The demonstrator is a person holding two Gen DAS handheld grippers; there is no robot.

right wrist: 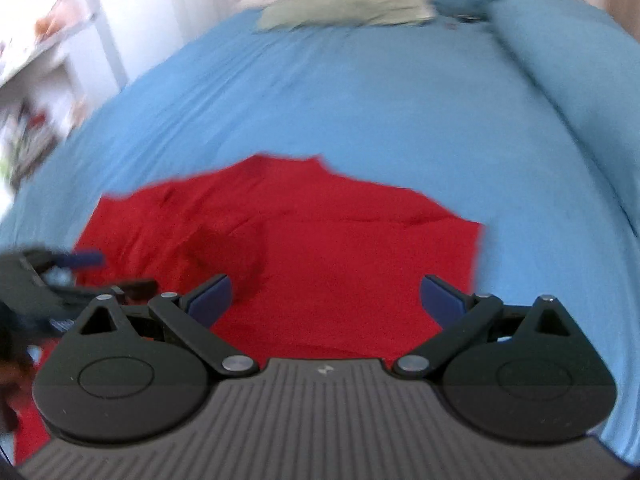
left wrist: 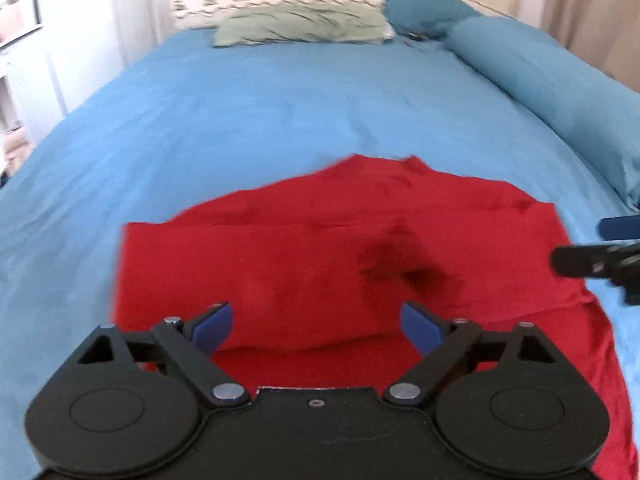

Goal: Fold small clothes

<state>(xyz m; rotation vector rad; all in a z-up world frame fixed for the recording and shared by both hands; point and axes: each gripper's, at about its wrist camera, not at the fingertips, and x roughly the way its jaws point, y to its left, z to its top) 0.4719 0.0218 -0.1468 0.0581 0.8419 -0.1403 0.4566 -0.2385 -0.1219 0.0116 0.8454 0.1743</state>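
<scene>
red garment (left wrist: 320, 264) | partly folded, near edge doubled over | lying flat, slightly creased | on blue bedsheet (left wrist: 240, 120)

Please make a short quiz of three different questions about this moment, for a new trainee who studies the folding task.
1. True or false: the left gripper is shut on the red garment.
2. Which colour is the bed sheet under the garment? A. white B. blue C. green
3. Fill in: at the head of the bed, a pale green ______ lies on the sheet.

Key
1. False. Both the left gripper and the right gripper are open above the garment and hold nothing.
2. B, blue.
3. Pillow.
</scene>
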